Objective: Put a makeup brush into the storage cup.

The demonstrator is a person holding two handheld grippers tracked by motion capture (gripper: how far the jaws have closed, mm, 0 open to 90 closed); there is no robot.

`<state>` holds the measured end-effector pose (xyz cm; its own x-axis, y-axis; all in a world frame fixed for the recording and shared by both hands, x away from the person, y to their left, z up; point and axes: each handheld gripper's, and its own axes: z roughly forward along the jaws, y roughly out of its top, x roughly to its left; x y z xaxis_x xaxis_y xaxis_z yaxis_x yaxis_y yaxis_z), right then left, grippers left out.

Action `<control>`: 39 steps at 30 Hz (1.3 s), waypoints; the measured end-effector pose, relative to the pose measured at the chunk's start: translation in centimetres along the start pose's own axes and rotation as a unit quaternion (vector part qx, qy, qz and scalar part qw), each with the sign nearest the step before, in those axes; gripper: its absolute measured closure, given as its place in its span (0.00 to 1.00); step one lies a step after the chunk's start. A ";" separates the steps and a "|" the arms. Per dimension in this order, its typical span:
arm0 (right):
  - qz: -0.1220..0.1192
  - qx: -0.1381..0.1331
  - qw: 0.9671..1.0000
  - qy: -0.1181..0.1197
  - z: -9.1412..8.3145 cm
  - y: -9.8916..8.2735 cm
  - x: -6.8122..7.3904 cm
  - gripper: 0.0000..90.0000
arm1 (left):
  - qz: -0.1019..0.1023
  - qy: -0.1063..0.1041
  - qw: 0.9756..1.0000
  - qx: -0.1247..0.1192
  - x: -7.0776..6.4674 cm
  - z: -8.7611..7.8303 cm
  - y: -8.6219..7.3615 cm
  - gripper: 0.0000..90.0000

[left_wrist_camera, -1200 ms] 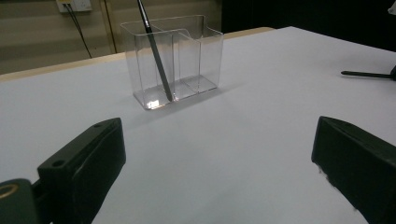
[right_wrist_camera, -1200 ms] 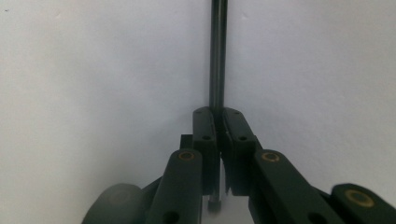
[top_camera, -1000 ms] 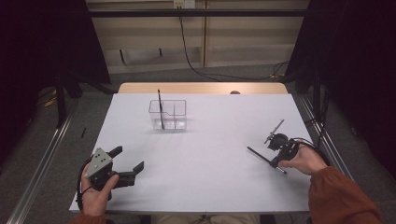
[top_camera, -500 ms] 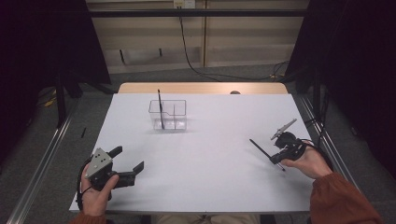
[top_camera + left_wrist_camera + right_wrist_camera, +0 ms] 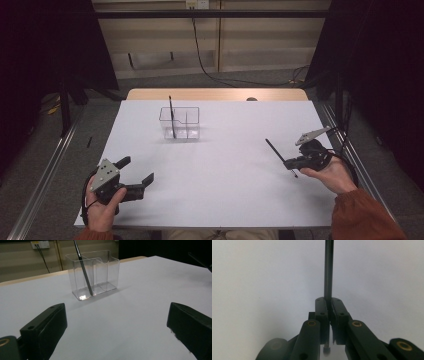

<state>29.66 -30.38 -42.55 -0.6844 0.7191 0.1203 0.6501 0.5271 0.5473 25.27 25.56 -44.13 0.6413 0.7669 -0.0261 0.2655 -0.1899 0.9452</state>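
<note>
Black and thin, a brush [image 5: 328, 270] sits pinched between the closed jaws of the right gripper [image 5: 290, 164], low over the table's [image 5: 230, 180] right side. Near left, the left gripper [image 5: 135, 175] gapes wide, holding nothing. Another brush [image 5: 83, 270] leans in the clear holder's [image 5: 100, 275] left compartment, far centre.

Glossy clear plastic holder [image 5: 179, 123], matt white tabletop [image 5: 220, 165], matt black plastic jaws, wooden table edge [image 5: 215, 94]

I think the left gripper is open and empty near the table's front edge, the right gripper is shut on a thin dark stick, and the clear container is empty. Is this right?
Not entirely: the clear container is not empty. The left gripper view shows a thin dark stick leaning inside one of its compartments. The rest holds: the left gripper is open and empty, and the right gripper is shut on another stick.
</note>
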 end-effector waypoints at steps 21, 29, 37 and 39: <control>-0.002 -0.175 0.985 0.000 -1.9 -0.3 0.2 0.95 | -0.002 0.000 1.000 -0.001 0.0 -0.1 0.0 0.03; 0.003 -0.200 0.980 0.013 -2.6 -0.1 0.5 0.95 | -0.002 0.001 1.000 -0.002 -0.1 -0.1 0.1 0.03; -0.017 -0.205 0.978 0.033 -2.4 0.8 1.6 0.95 | -0.001 -0.001 1.000 -0.001 -0.1 0.0 0.1 0.03; -0.026 -0.206 0.977 0.042 -2.3 1.2 2.1 0.95 | -0.001 -0.003 1.000 0.000 -0.1 0.0 0.0 0.03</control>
<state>28.25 -29.27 -39.71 -0.7486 0.6476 0.1420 0.4379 0.3223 0.8393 25.21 25.50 -44.09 0.6451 0.7635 -0.0306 0.2670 -0.1877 0.9452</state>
